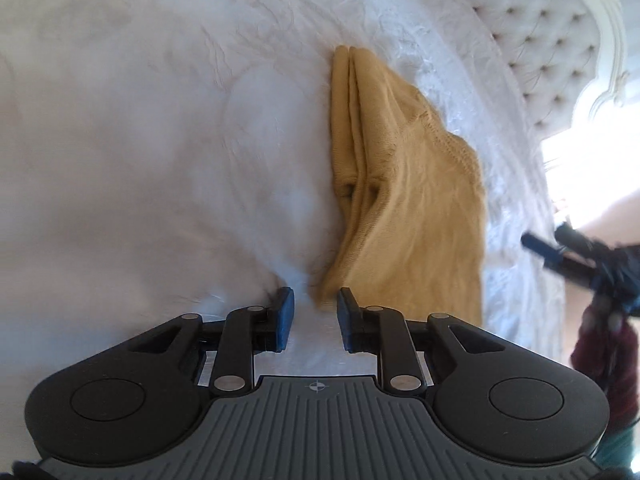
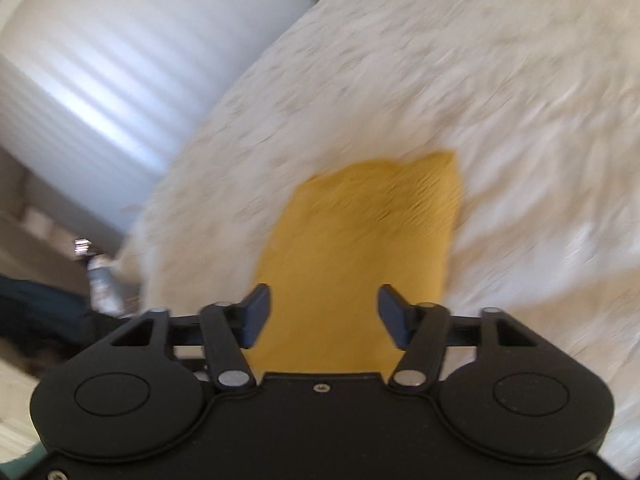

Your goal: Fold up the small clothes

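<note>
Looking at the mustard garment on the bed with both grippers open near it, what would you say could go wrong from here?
1. The left gripper is open right at the corner of the mustard garment; closing there may also pinch the white bedspread.
2. The garment lies in stacked layers, so a grab may catch only some and undo the fold.
3. The right wrist view is motion-blurred; the right gripper could misjudge the edge.

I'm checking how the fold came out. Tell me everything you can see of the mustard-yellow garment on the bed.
The mustard-yellow garment is a soft knit piece, folded into a long, narrow bundle with several layered edges along one side and a stitched seam across its upper face. It lies flat on the white textured bedspread, slightly rumpled. The left gripper sits open at its near corner; the right gripper hovers open over its other end. Neither grips it. What kind of garment it is cannot be told.
</note>
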### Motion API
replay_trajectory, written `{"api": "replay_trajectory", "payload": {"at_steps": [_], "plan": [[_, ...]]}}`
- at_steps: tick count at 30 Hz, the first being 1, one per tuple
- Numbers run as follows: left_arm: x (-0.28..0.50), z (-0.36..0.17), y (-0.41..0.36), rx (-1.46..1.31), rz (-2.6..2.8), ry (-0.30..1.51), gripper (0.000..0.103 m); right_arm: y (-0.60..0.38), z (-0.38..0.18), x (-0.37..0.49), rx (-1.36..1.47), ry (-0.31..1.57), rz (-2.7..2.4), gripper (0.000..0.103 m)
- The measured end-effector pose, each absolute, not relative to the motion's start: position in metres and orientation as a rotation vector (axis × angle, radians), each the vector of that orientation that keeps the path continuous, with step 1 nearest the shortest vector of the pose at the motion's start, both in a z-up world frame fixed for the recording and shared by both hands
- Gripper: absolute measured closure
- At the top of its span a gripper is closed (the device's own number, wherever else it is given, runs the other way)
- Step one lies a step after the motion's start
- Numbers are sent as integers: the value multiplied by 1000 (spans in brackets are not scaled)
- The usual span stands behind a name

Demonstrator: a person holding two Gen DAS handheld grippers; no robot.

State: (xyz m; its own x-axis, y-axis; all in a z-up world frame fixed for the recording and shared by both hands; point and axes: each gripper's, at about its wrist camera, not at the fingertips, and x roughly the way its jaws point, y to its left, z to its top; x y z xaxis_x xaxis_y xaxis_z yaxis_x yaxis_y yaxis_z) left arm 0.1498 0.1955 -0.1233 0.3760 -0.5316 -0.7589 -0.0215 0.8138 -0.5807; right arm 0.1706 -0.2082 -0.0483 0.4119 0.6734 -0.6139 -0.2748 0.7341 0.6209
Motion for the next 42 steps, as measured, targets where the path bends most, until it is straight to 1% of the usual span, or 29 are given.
{"api": "replay_trajectory", "payload": {"at_steps": [2, 3, 4, 5, 6, 7, 8, 10, 12, 15, 17, 21, 25, 27, 30, 34, 36, 37, 40, 42], "plan": [[148, -104, 195, -453, -319, 1075, 80, -207, -49, 174, 358, 924, 535, 52], [149, -92, 193, -406, -306, 1018, 78, -203, -50, 174, 291, 895, 493, 54], [150, -83, 189, -375, -300, 970, 74, -195, -51, 175, 238, 873, 459, 57], [151, -75, 185, -343, -300, 917, 60, -189, -54, 176, 203, 854, 430, 58], [154, -68, 179, -314, -301, 873, 52, -188, -56, 176, 176, 831, 405, 58], [158, -64, 170, -287, -301, 838, 39, -181, -58, 178, 152, 813, 385, 58], [163, -60, 162, -261, -305, 811, 32, -176, -61, 179, 117, 788, 356, 58], [174, -59, 142, -217, -315, 769, 32, -169, -69, 185, 80, 776, 325, 58], [185, -61, 123, -186, -320, 742, 32, -162, -80, 192, 83, 803, 321, 58], [202, -72, 101, -152, -304, 736, 32, -148, -99, 200, 61, 833, 306, 58], [214, -77, 92, -146, -298, 749, 32, -142, -106, 201, 53, 827, 308, 56], [236, -88, 92, -141, -237, 766, 32, -138, -113, 194, 30, 779, 299, 55], [257, -105, 101, -123, -168, 822, 32, -138, -117, 186, 12, 733, 301, 55], [260, -115, 110, -114, -127, 835, 29, -139, -118, 184, 21, 714, 299, 55], [257, -117, 122, -172, -138, 834, 28, -138, -119, 182, 25, 693, 292, 55], [249, -100, 120, -131, -113, 793, 30, -139, -117, 180, 52, 674, 308, 45], [243, -91, 116, -103, -112, 745, 30, -140, -114, 178, 64, 660, 301, 44], [241, -87, 112, -84, -123, 728, 30, -141, -113, 177, 68, 646, 295, 41], [243, -85, 92, -6, -174, 703, 29, -141, -110, 176, 64, 613, 271, 25], [249, -89, 78, 41, -206, 704, 29, -143, -110, 177, 59, 611, 247, 25]]}}
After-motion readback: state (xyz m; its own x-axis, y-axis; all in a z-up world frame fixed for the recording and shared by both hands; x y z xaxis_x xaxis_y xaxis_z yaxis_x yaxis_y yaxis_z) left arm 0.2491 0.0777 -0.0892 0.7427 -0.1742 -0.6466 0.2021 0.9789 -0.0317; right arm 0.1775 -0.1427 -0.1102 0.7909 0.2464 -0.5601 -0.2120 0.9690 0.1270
